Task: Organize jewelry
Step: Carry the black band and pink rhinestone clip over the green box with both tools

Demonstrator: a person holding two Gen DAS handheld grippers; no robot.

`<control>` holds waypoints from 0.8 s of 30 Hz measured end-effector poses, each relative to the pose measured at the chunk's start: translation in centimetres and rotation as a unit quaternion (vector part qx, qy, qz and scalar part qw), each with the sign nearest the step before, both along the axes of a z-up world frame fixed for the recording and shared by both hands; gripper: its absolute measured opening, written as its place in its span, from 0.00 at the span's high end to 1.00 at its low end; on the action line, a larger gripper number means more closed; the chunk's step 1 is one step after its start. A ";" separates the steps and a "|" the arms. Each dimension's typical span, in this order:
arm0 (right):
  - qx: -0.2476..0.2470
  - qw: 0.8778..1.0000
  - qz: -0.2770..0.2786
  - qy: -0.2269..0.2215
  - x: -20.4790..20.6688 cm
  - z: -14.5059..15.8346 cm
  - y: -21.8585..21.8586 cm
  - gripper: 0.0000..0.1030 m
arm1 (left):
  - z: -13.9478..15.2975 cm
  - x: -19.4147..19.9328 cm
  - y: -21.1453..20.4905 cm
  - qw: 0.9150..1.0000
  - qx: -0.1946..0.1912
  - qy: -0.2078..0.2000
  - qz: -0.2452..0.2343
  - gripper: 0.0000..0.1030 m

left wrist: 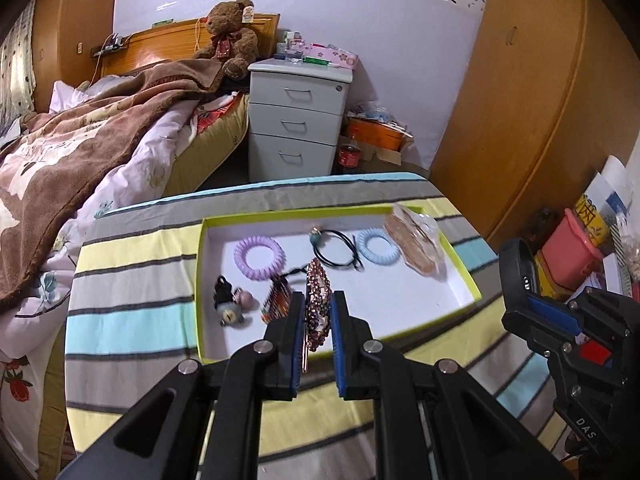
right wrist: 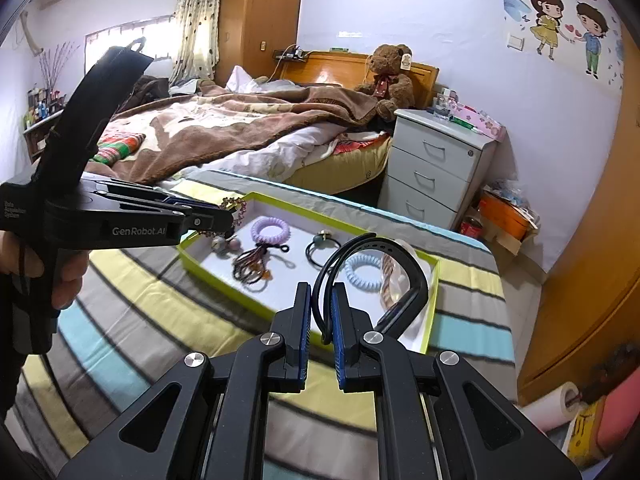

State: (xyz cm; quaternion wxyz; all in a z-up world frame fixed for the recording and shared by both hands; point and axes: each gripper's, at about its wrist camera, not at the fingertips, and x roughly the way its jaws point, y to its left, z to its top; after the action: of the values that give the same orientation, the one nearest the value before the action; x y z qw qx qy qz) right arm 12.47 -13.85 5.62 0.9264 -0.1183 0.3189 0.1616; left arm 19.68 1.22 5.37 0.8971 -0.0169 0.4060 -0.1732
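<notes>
Both tongs are loaded, so the step in hand looks like carrying pieces to, or out of, the tray; which way cannot be told.

The left gripper (left wrist: 317,308) is closed on a beaded hair clip (left wrist: 318,300), held edge-up between its blue pads above the near part of the green-rimmed tray (left wrist: 460,258). Just ahead of its tips and a little to their left lie a tasselled hair tie (left wrist: 276,300) and a small charm tie (left wrist: 230,304). Farther ahead are a purple coil tie (left wrist: 259,258), a black elastic with a bead (left wrist: 338,248), a blue coil tie (left wrist: 374,246) and a clear clip (left wrist: 414,242).

The right gripper (right wrist: 321,312) pinches a black wristband (right wrist: 412,276) by its thin strap end; the loop arches up and to the right of the tips, over the tray's near edge. The grip seems light, though the strap is partly hidden between the pads.

If both go in, the next move calls for lowering each piece onto bare white floor, just right of the left tips, and then parting the pads.
</notes>
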 end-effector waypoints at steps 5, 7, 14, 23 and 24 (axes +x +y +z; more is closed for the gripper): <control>-0.012 1.000 0.008 0.022 2.8 -1.5 0.8 0.90 | -0.8 2.6 0.3 1.000 0.001 0.013 0.011 0.87; -0.015 0.999 0.012 0.034 3.9 -2.3 1.2 0.90 | -1.1 3.7 0.4 1.000 -0.003 0.017 0.015 0.87; -0.024 0.997 0.021 0.066 6.3 -4.5 1.5 0.90 | -2.9 7.1 0.4 0.999 -0.003 0.037 0.025 0.87; -0.050 0.995 0.027 0.085 7.7 -6.8 2.1 0.90 | -5.7 9.5 0.0 0.997 0.001 0.069 0.028 0.87; -0.050 0.995 0.028 0.086 7.7 -6.9 2.1 0.90 | -6.0 9.6 0.0 0.997 0.002 0.072 0.030 0.87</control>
State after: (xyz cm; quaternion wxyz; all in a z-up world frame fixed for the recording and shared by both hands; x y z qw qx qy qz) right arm 20.16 -11.76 -1.29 0.8835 -0.1594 0.4014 0.1812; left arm 29.26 1.24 -0.65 0.8704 -0.0394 0.4692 -0.1440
